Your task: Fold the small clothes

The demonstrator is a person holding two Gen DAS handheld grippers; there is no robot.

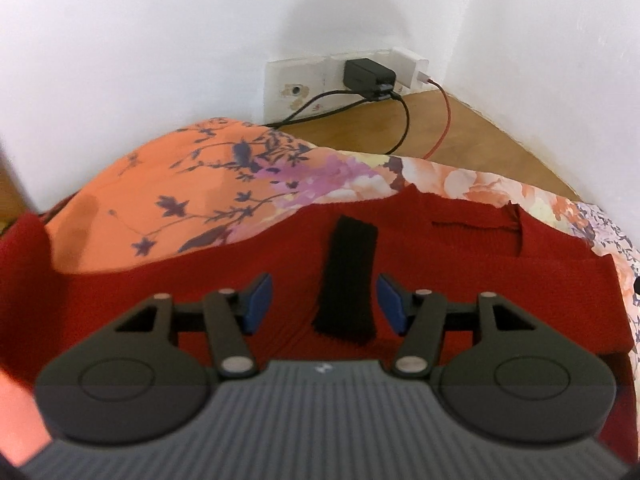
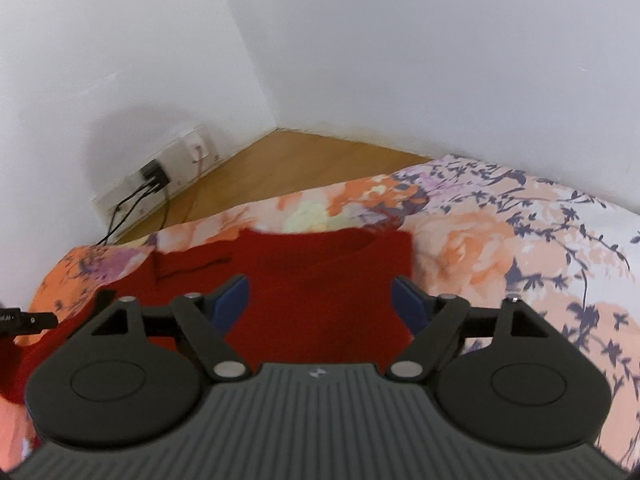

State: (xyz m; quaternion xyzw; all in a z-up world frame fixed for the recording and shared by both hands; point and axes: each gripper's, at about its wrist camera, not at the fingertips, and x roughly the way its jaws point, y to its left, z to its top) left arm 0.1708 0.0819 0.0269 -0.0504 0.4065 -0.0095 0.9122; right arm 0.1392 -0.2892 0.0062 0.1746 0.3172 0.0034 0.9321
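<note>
A bed with a floral sheet (image 2: 500, 248) is carrying a red knit garment (image 1: 460, 264); its black strip (image 1: 348, 280) is pointing toward the wall. Both grippers, left (image 1: 325, 296) and right (image 2: 320, 300), are hanging over it, jaws spread, empty.

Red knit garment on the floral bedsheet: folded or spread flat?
Folded. The red knit garment shows layered panels with straight stepped edges on the floral bedsheet; how many folds, cannot tell.

Left tool (image 1: 324, 300), right tool (image 2: 320, 304): black linkage arms, blue pads, silver rivets, ribbed grey housing.
</note>
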